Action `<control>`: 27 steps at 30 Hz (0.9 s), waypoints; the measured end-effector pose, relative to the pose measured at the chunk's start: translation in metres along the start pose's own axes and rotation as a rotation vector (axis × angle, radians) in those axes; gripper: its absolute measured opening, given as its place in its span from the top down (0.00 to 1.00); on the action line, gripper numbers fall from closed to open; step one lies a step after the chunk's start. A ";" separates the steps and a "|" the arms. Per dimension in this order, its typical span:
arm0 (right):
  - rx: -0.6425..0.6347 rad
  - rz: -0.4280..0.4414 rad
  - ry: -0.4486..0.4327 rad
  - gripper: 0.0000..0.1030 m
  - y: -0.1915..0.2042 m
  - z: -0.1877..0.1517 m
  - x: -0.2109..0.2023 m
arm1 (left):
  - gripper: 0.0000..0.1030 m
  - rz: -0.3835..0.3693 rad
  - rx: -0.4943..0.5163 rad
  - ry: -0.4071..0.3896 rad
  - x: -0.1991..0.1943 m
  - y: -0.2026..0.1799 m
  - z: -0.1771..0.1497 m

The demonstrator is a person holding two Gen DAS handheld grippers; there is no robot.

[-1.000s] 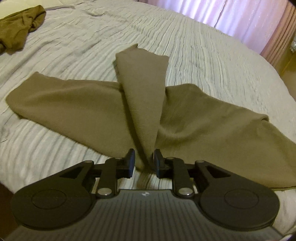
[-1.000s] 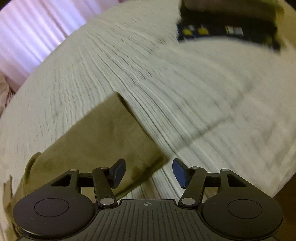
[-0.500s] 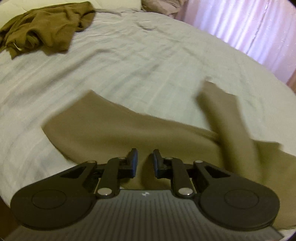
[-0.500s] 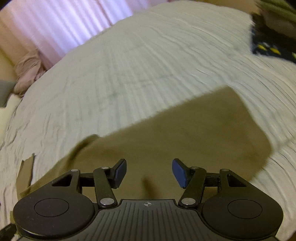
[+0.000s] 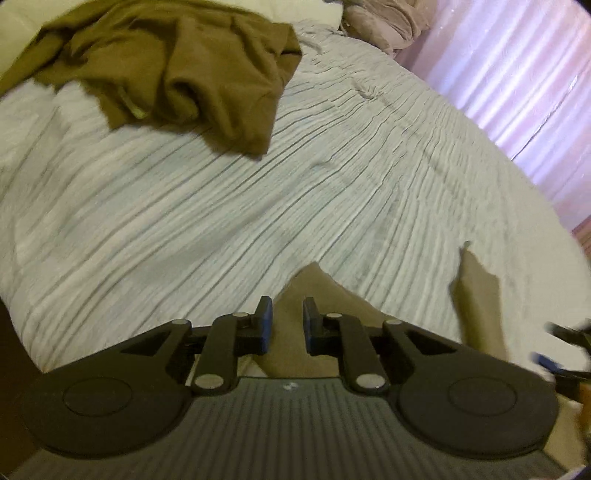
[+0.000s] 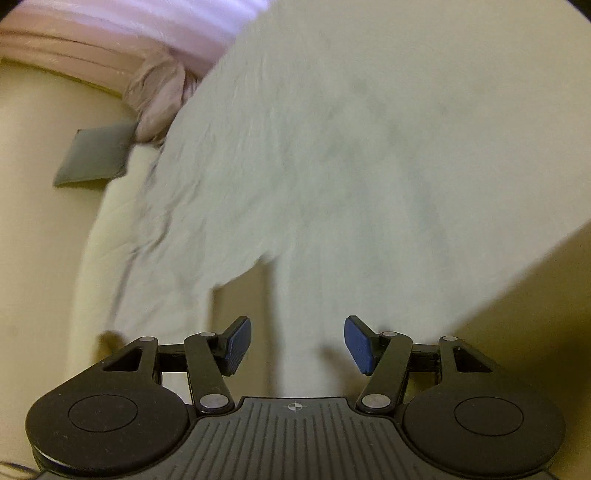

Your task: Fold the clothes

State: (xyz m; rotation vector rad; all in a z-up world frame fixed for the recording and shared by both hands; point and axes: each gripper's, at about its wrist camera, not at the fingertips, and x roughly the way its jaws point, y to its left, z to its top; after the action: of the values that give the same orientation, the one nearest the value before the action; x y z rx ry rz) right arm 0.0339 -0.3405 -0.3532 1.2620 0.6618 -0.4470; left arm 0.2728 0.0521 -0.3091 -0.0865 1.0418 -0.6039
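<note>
Left wrist view
Left gripper (image 5: 286, 323): low over the near edge of the bed, jaws parted by a narrow gap, nothing pinched between them.
Olive garment (image 5: 325, 295): lies flat on the bedspread right under and ahead of the gripper; one pointed corner pokes up between the two fingers (the cloth passes below the pads, not between them).
Second flap of the same cloth (image 5: 480, 299): a narrow strip to the right, raised at its top edge, blurred.
Right gripper (image 5: 565, 350): only a blurred sliver with a blue pad at the right edge of this view.
Brown garment (image 5: 177, 66): crumpled in a heap at the far left of the bed, well apart from the olive one.
Bedspread (image 5: 184, 206): pale grey, ribbed with fine pleats.
Curtain (image 5: 524, 81): pink, at the far right.
Pink bundle (image 5: 384, 22): at the head of the bed.

Right wrist view
Right gripper (image 6: 297, 345): jaws wide apart, blue pads empty, over the bedspread (image 6: 351, 147).
Olive garment: an olive-tan area shows at the lower right (image 6: 535, 295), heavily blurred.
Grey pillow (image 6: 94, 153): by the bed's far left side.
</note>
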 end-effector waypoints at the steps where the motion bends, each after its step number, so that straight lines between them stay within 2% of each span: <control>1: 0.028 -0.005 0.029 0.42 0.003 0.001 0.018 | 0.88 -0.012 -0.024 0.009 -0.001 0.003 0.000; 3: 0.067 -0.012 0.075 0.42 0.010 0.001 0.049 | 0.88 -0.041 -0.069 0.026 -0.001 0.012 0.001; 4: 0.051 -0.009 0.068 0.56 0.015 -0.001 0.053 | 0.88 -0.049 -0.086 0.026 -0.003 0.016 0.001; 6: 0.019 -0.002 0.055 0.98 0.023 -0.004 0.060 | 0.88 -0.066 -0.119 0.026 -0.007 0.024 0.002; 7: 0.003 0.002 0.048 1.00 0.028 -0.005 0.063 | 0.88 -0.073 -0.136 0.022 -0.009 0.030 0.004; 8: -0.036 0.006 0.033 1.00 0.036 -0.009 0.063 | 0.88 -0.078 -0.157 0.019 -0.012 0.035 0.005; 11: -0.288 0.022 -0.052 1.00 0.083 -0.036 0.046 | 0.88 -0.087 -0.222 0.006 -0.019 0.052 0.010; 14: -0.585 0.100 -0.085 1.00 0.140 -0.084 0.029 | 0.88 -0.089 -0.253 -0.009 -0.027 0.063 0.012; 17: -0.864 0.142 0.000 1.00 0.182 -0.151 0.028 | 0.88 -0.089 -0.259 -0.014 -0.035 0.068 0.012; 20: -1.041 0.040 0.155 0.99 0.189 -0.210 0.050 | 0.88 -0.094 -0.272 -0.002 -0.038 0.071 0.008; 21: -1.083 0.006 0.195 0.92 0.187 -0.227 0.055 | 0.88 -0.096 -0.276 0.003 -0.037 0.071 0.006; 23: -1.096 -0.038 0.198 0.80 0.174 -0.242 0.053 | 0.88 -0.110 -0.280 0.023 -0.034 0.069 0.001; 25: -1.054 -0.091 0.175 0.52 0.157 -0.243 0.045 | 0.88 -0.124 -0.284 0.043 -0.030 0.067 -0.005; 27: -0.987 -0.133 0.150 0.52 0.140 -0.236 0.027 | 0.88 -0.139 -0.288 0.062 -0.026 0.064 -0.010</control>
State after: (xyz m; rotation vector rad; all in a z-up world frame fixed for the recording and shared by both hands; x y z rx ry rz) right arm 0.0943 -0.0755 -0.3086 0.3150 0.9363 -0.0861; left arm 0.2826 0.1210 -0.3161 -0.3970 1.1853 -0.5808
